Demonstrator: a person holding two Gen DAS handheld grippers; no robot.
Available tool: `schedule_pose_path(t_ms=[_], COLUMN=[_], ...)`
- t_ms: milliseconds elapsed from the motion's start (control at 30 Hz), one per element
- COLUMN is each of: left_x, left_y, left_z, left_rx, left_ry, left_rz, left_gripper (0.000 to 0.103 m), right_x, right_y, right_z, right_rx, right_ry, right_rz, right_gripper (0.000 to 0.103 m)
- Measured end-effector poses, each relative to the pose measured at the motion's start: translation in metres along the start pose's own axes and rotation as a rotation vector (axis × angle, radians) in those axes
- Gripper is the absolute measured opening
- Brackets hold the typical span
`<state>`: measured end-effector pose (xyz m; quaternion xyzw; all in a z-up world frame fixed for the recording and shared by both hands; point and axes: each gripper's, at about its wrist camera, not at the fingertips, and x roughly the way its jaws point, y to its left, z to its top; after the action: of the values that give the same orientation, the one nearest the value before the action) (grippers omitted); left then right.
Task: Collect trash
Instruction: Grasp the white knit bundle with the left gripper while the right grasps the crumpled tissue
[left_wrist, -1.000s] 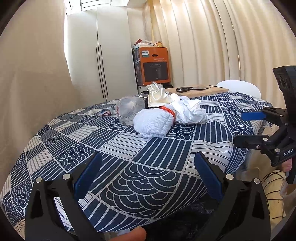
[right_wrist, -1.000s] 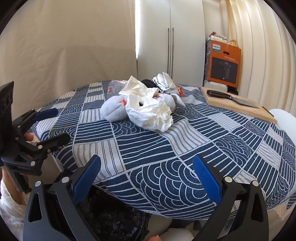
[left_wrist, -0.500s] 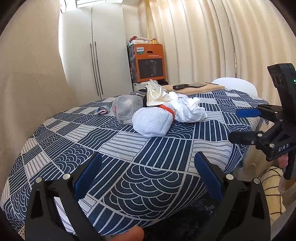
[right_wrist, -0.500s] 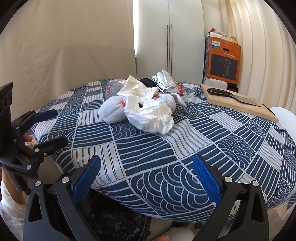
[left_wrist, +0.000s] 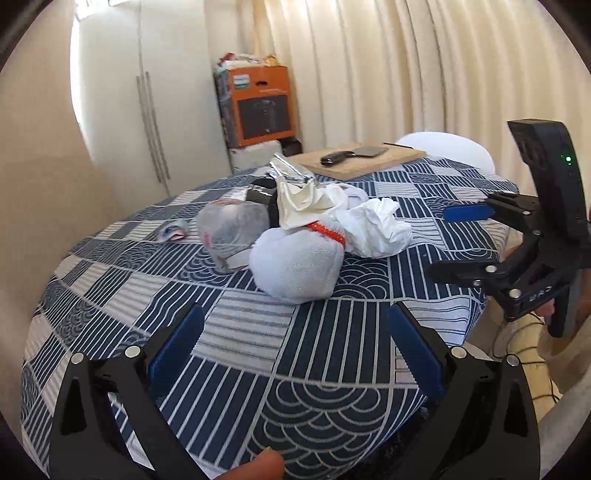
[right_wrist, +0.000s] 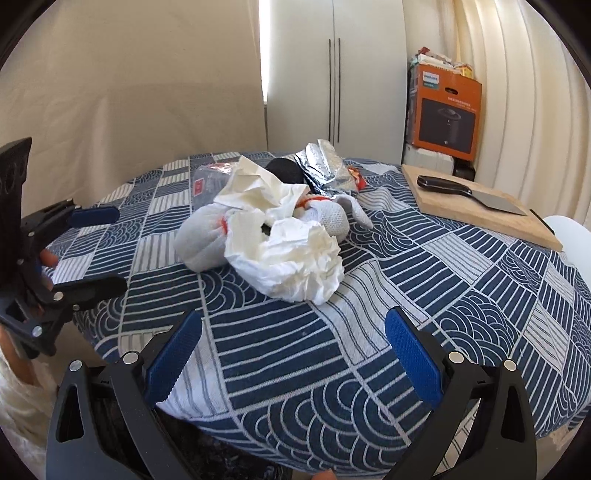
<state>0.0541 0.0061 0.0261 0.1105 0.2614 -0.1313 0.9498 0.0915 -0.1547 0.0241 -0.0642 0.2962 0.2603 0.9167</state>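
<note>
Ahead of both spread, empty jaws, a heap of trash sits mid-table on the blue patterned tablecloth (left_wrist: 258, 332). Nearest the left gripper (left_wrist: 295, 347) lies a white sock bundle (left_wrist: 295, 266), with a crushed plastic bottle (left_wrist: 231, 230) beyond its left finger. Straight beyond the right gripper (right_wrist: 293, 349) rests crumpled white paper (right_wrist: 291, 258); foil (right_wrist: 325, 166) lies farther back, a knife (right_wrist: 469, 192) on a cutting board (right_wrist: 480, 214) off right.
</note>
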Motion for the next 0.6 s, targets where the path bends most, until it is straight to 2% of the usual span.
schedule_pose_path(t_ms=[133,333,467,600], left_x=[0.014,0.04,0.061,0.083], left_y=[0.003,0.007,0.006,0.004], left_z=[0.011,0.026,0.031,0.033], left_rx=[0.042,0.083,0.141,0.184], left_ry=[0.03,0.109,0.17,0.252], left_rz=[-0.029,-0.069,-0.004,0.001], left_gripper=[0.097,0.097,0.097,0.098], right_x=[0.014,0.031,0.045,0.055], right_y=[0.0,0.005,0.005,0.003], right_z=[0.009,0.02,0.026,0.034], right_rx=[0.004,-0.032,-0.039,-0.062], right_ry=[0.058,0.1,0.142,0.167], right_rz=[0.008,-0.001,0.008,0.017], right_gripper=[0.095,0.095,0.095,0.095])
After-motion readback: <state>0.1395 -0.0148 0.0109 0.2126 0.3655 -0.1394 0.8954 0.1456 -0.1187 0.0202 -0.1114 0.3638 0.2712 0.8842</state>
